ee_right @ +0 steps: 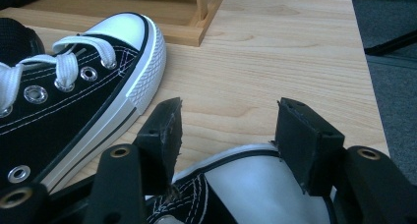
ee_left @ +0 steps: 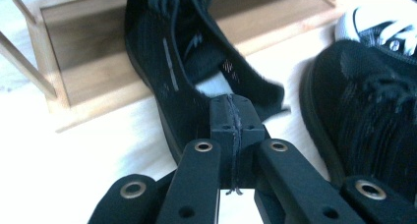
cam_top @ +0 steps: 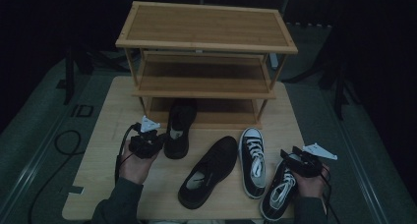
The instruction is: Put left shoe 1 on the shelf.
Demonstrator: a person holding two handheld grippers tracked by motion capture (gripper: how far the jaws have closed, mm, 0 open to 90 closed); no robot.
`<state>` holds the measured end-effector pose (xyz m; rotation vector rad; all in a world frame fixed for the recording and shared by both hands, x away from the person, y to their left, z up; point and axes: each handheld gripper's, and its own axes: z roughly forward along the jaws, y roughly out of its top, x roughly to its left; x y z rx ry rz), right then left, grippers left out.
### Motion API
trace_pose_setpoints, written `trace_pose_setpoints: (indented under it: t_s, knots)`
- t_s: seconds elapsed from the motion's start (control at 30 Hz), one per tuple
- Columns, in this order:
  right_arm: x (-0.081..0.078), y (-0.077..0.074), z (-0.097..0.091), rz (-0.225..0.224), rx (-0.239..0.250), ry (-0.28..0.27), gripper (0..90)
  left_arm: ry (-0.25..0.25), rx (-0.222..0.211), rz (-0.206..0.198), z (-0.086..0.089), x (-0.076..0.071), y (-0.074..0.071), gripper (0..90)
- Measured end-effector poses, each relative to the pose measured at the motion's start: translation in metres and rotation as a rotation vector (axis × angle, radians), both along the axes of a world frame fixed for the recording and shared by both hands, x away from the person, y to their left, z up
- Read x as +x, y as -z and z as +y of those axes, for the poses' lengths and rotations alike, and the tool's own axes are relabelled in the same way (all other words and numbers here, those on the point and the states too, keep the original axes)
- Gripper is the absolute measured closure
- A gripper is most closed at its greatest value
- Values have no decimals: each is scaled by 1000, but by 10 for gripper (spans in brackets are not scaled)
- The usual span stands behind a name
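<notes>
A black shoe [cam_top: 177,127] [ee_left: 167,62] lies with its toe on the bottom shelf of a wooden shoe rack [cam_top: 206,25] [ee_left: 88,62]. My left gripper [cam_top: 156,139] [ee_left: 231,121] is shut at that shoe's heel, and I see nothing between its pads. A second black shoe [cam_top: 209,170] [ee_left: 373,111] lies mid-table. A black-and-white sneaker [cam_top: 252,160] [ee_right: 74,101] lies to its right. My right gripper [cam_top: 290,156] [ee_right: 228,130] is open, its jaws standing either side of the white toe cap of the other sneaker [cam_top: 279,190] [ee_right: 255,184].
The rack's top and middle shelves [cam_top: 204,79] are bare. The wooden table [cam_top: 98,150] [ee_right: 275,52] has free board at the left and right of the shoes. A black cable [cam_top: 64,145] lies on the grey floor at the left.
</notes>
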<state>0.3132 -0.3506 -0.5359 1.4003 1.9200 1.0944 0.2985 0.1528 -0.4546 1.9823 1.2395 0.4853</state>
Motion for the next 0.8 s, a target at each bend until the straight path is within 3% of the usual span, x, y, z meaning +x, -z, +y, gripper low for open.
trace_pose_setpoints:
  t_s: [0.23,0.33,0.5,0.8]
  knots:
    - [0,0,0,1,1,0,431,10,13,37,-5,-10,21,899]
    - [0,0,0,0,1,0,430,15,14,92,-9,-11,40,899]
    - [0,0,0,0,0,0,431,20,41,140,-14,-15,62,899]
    - [0,0,0,0,0,0,430,18,55,198,-18,-8,82,899]
